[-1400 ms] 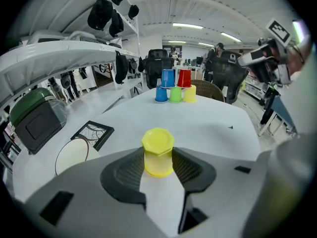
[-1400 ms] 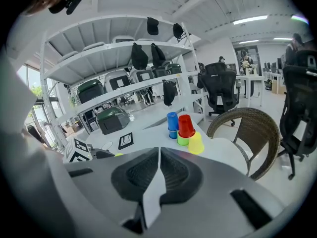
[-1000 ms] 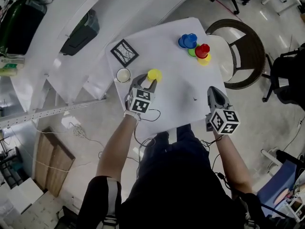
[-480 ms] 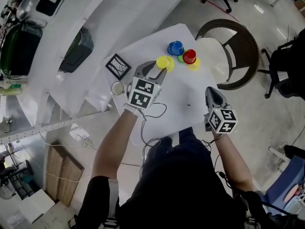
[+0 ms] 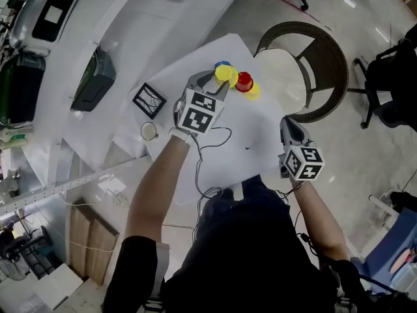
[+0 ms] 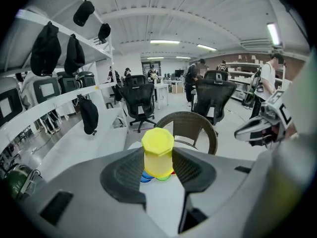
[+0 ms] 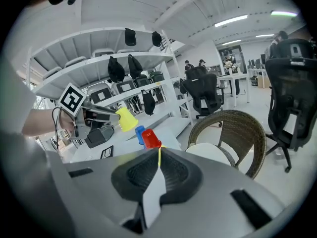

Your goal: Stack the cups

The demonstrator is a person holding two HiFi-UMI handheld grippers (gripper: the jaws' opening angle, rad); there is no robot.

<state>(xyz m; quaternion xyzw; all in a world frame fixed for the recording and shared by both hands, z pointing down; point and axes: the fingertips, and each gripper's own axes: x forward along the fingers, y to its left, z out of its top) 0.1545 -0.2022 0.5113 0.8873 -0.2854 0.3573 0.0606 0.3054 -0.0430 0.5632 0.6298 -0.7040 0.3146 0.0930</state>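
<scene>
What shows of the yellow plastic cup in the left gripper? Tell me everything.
The yellow plastic cup is small, glossy and slightly translucent, with a faceted closed end on top, so it is held upside down. The left gripper is shut on its side walls, one ribbed pad on each side. It hangs clear of the white table, close to the blue cup and the red cup. Nothing else touches it.

Mostly hidden behind yellow cup (image 5: 227, 75): blue cup (image 5: 221, 64). Only sliver of green cup (image 6: 163, 178) visible under it. Framed card (image 5: 149, 100) pattern too small.
</scene>
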